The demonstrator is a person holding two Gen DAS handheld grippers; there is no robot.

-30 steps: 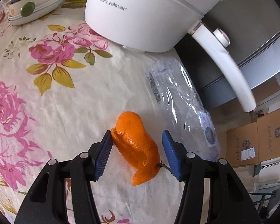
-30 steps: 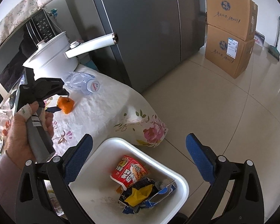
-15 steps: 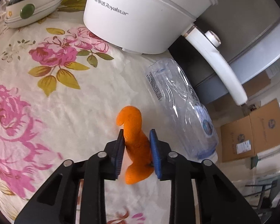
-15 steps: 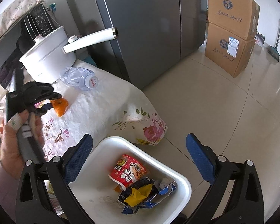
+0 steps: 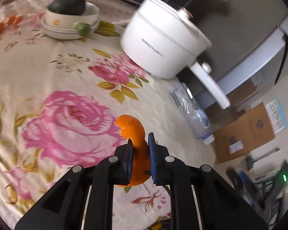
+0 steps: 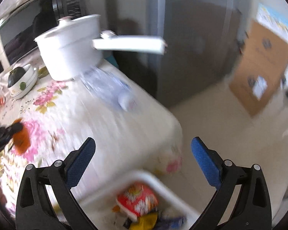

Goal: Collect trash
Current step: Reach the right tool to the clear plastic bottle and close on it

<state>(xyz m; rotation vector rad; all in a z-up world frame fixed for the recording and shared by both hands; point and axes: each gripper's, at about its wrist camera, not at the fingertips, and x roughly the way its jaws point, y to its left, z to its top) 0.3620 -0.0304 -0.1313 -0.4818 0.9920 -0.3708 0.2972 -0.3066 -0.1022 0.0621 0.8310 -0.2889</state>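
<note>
Since the jaws of the left gripper (image 5: 140, 145) have just been closing, the orange peel (image 5: 133, 132) is clamped above the tablecloth (image 5: 48, 72); carriage to the white bin (image 6: 153, 178) is judged next, the right gripper (image 6: 143, 153) being spread empty.

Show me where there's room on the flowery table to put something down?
The widest bare patch of the flowered tablecloth lies between the stacked white bowls, the white electric pot and the orange peel. By the pot it is crowded: the crushed clear plastic bottle lies along the table's edge there.
</note>
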